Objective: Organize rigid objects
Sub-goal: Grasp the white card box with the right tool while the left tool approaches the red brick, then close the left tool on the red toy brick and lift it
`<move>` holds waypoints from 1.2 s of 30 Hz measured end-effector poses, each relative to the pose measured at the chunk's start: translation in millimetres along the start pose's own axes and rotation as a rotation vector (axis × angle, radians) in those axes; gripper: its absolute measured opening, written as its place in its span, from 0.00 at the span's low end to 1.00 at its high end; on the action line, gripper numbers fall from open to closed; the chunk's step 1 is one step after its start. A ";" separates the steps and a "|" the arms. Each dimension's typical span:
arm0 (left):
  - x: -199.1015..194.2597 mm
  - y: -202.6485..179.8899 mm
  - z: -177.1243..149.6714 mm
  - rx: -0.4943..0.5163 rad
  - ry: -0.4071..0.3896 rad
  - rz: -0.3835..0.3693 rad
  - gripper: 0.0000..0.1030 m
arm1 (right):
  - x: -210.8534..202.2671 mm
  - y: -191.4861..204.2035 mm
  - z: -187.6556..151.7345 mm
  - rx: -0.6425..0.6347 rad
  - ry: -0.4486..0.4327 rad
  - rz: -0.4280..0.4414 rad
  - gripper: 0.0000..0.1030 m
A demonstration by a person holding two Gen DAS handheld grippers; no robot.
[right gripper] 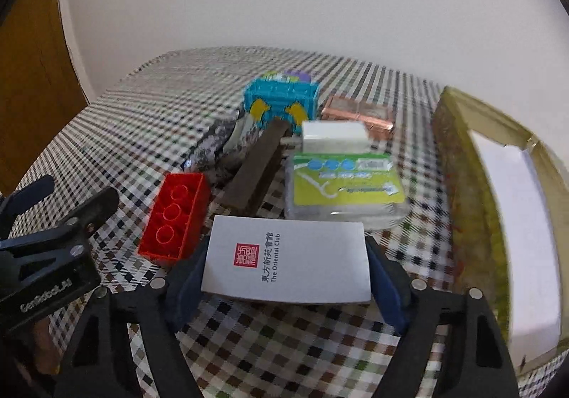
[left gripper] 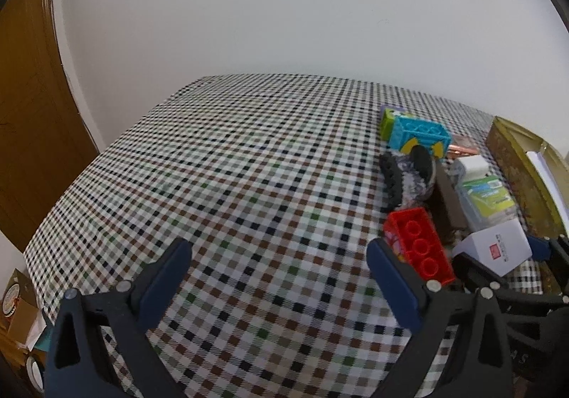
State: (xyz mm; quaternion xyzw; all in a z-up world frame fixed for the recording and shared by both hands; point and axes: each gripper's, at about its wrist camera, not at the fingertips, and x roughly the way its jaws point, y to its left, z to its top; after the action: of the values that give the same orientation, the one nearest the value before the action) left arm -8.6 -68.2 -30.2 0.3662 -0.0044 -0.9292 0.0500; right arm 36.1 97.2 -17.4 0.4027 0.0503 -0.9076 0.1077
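While the left tongs (left gripper: 279,268) are held apart over bare checked counter (left gripper: 220,163), the white box (right gripper: 286,261) is clamped between the right tongs (right gripper: 284,273) at lower centre of the right wrist view. It is judged to be bound for the open gold box (right gripper: 458,149) at right, where the red brick (right gripper: 176,216) and remaining clutter may follow.

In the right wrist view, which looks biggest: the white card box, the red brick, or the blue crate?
1. White card box, though it sits nearest the camera, which inflates it.
2. Red brick.
3. Blue crate, farthest back, so its true size is unsure.
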 end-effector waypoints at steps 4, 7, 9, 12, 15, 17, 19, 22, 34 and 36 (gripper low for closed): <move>-4.6 -5.8 2.7 -0.010 -0.002 -0.052 0.97 | -30.0 -13.9 4.8 0.038 -0.118 -0.049 0.80; -7.2 -17.3 2.5 0.001 0.003 -0.086 0.97 | -54.2 -31.6 5.3 0.071 -0.212 -0.122 0.80; -6.0 -29.7 2.8 0.016 0.015 -0.097 0.97 | -67.4 -44.1 3.8 0.087 -0.262 -0.177 0.80; 1.5 -51.2 3.9 0.042 0.043 -0.110 0.90 | -76.5 -55.0 3.4 0.097 -0.305 -0.239 0.80; 13.0 -65.7 4.7 0.046 0.089 -0.115 0.82 | -85.9 -65.4 -0.5 0.110 -0.327 -0.259 0.80; 23.4 -72.8 4.0 0.048 0.130 -0.112 0.71 | -92.9 -74.0 -2.6 0.108 -0.327 -0.267 0.80; 30.4 -75.6 2.8 0.042 0.151 -0.113 0.66 | -96.4 -80.0 -4.8 0.106 -0.325 -0.270 0.80; 31.4 -74.2 2.6 0.035 0.149 -0.109 0.61 | -94.1 -82.0 -7.0 0.113 -0.327 -0.270 0.80; 16.9 -68.3 0.3 0.009 0.110 -0.136 0.30 | -94.5 -79.8 -10.3 0.134 -0.322 -0.315 0.80; 12.9 -66.3 0.4 0.010 0.086 -0.126 0.30 | -96.5 -81.5 -11.0 0.141 -0.327 -0.315 0.80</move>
State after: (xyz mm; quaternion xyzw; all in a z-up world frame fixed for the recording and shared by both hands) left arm -24.2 -3.5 -41.6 0.4056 0.0162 -0.9138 -0.0102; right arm 87.8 193.3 47.2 0.2440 0.0311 -0.9676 -0.0569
